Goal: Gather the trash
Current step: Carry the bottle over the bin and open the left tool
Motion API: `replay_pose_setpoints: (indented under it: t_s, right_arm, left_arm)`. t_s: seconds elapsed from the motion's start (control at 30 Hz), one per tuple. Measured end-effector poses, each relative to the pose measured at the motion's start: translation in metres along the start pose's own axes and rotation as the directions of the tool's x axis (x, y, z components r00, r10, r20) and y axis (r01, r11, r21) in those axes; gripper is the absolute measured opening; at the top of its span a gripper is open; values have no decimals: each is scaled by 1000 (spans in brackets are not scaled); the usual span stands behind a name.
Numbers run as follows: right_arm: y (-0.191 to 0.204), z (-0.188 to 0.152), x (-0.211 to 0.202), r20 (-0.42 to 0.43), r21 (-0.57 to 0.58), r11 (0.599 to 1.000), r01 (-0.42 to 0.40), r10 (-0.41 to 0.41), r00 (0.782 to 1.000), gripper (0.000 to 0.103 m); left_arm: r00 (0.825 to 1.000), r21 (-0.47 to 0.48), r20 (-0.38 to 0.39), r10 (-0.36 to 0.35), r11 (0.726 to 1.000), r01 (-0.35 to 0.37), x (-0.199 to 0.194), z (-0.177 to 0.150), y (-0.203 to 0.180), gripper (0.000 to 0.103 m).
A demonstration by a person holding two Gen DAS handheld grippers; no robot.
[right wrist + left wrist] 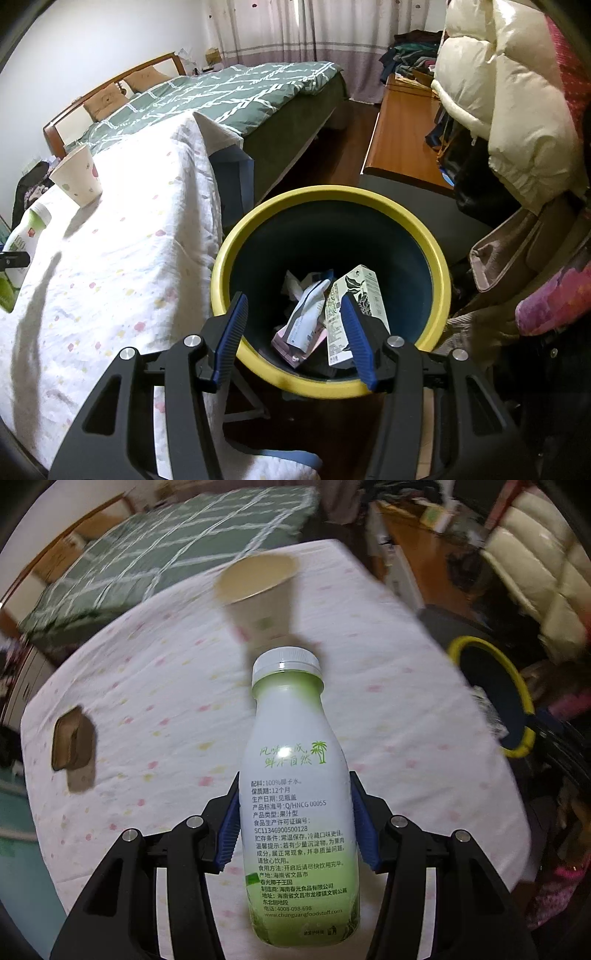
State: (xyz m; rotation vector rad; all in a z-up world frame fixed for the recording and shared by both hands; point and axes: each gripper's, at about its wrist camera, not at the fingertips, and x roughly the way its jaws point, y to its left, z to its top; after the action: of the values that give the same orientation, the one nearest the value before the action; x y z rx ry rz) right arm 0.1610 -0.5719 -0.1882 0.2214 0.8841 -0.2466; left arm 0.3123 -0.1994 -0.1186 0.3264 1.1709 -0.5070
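Left tool (295, 819) clamped on bottle (295, 775), cap pointing up-frame. Bin (517, 716) at right edge of frame. Right tool (293, 339) half open, empty, over bin (439, 258).

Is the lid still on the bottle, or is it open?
Shut. The bottle, gripped by the left gripper, has its white cap sitting on its neck. Whether it is screwed tight cannot be told.

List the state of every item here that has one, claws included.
Left claw: shut on the bottle.
Bottle: capped, held off the table.
Right claw: open, empty, above the bin.
Paper cup: upright, on the table.
Bin: open, holding trash.
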Motion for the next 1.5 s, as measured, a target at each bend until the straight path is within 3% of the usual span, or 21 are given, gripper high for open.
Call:
replay_pose_setpoints:
  t_s: [0.2, 0.37, 0.6, 0.8, 0.9, 1.0, 1.17, 1.33, 1.5]
  right_arm:
    - [-16, -13, -20, 33, 40, 999, 16, -17, 999, 50]
    - [-39, -29, -44, 60, 68, 996, 62, -66, 996, 50]
    - [-68, -51, -73, 83, 118, 987, 110, -120, 989, 50]
    - [-87, -62, -75, 57, 149, 982, 116, -126, 990, 50]
    - [-90, -63, -72, 50, 156, 981, 112, -121, 991, 50]
    - [-89, -63, -69, 46, 153, 983, 103, -111, 993, 50]
    - [-83, -62, -65, 43, 147, 985, 86, -94, 995, 50]
    - [-73, -61, -61, 39, 129, 989, 72, -78, 996, 50]
    - [-56, -54, -59, 42, 99, 994, 54, -58, 997, 50]
  left_arm:
    - [995, 153, 43, -92, 985, 85, -18, 18, -82, 53]
    - [983, 272, 47, -179, 949, 159, -7, 47, -163, 53]
    - [975, 369, 3, -222, 907, 205, 44, 89, -263, 53]
    - [977, 373, -14, -214, 905, 204, 93, 115, -308, 53]
    - [981, 341, -10, -196, 921, 187, 107, 123, -312, 54]
    - [980, 320, 20, -196, 930, 179, 101, 122, -303, 78]
    - [972, 318, 90, -219, 931, 180, 61, 110, -278, 81]
    - [938, 248, 188, -293, 938, 243, 12, 82, -231, 90]
    - [908, 172, 330, -259, 962, 212, -30, 39, -169, 95]
